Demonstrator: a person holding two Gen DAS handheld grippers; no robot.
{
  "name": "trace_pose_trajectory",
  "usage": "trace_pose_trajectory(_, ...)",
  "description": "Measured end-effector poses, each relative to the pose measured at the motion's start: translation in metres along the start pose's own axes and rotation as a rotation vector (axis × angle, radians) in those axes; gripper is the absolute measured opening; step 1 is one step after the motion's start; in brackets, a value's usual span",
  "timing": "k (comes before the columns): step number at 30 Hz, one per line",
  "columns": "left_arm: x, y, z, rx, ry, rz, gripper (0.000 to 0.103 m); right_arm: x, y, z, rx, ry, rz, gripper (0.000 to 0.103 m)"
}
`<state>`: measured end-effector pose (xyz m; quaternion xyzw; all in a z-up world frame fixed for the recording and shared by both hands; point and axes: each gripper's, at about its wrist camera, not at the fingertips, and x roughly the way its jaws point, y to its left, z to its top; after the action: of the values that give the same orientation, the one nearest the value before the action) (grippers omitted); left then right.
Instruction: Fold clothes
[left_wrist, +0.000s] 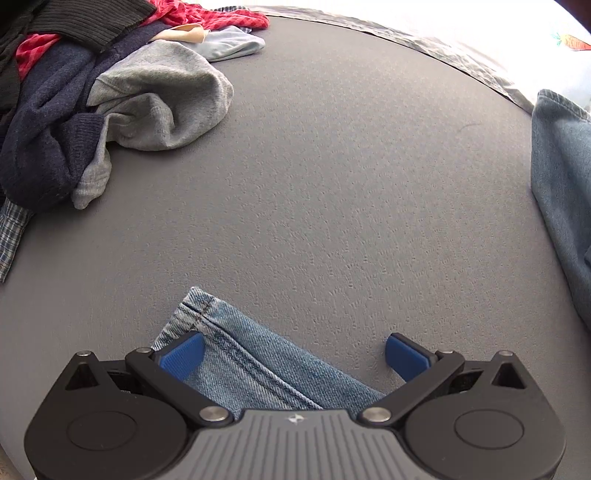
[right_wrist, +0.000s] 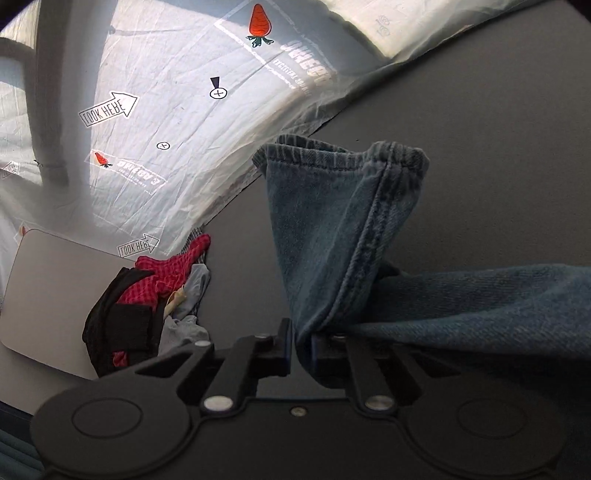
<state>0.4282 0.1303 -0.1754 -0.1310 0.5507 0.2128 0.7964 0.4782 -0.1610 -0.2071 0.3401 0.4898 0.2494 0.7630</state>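
Jeans stretched over the grey desk (left_wrist: 332, 166), one tool on them.

The jeans (right_wrist: 332, 229) fill the lower right of the right wrist view, their hem upright, clamped in the right tool (right_wrist: 303, 350). A heap of clothes (left_wrist: 85, 92) sits upper left in the left view. At the bottom, the left tool (left_wrist: 295, 356) stands wide apart over a denim hem, gripping nothing.

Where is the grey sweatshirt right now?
In the left wrist view, the grey sweatshirt lies crumpled at upper left on the dark grey tabletop, at the edge of the clothes pile, against a navy sweater.
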Motion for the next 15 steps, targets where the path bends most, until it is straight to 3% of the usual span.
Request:
trace_pose_trajectory(3, -0.002, 0.000, -0.004, -0.008, -0.003, 0.001, 0.103, 0.019, 0.009, -0.042, 0.016, 0.114, -0.032, 0.044)
trace_pose_trajectory(6, -0.007, 0.002, -0.007, -0.039, 0.013, -0.025, 0.103, 0.014, 0.008, -0.061, 0.050, 0.173, 0.008, 0.045)
trace_pose_trajectory(10, -0.021, 0.013, -0.016, -0.112, 0.006, -0.166, 0.103, -0.026, 0.001, -0.056, 0.048, 0.079, 0.004, 0.048)
trace_pose_trajectory(15, -0.042, 0.007, -0.019, -0.131, -0.034, -0.315, 0.103, -0.092, -0.041, -0.044, 0.166, -0.109, -0.044, 0.049)
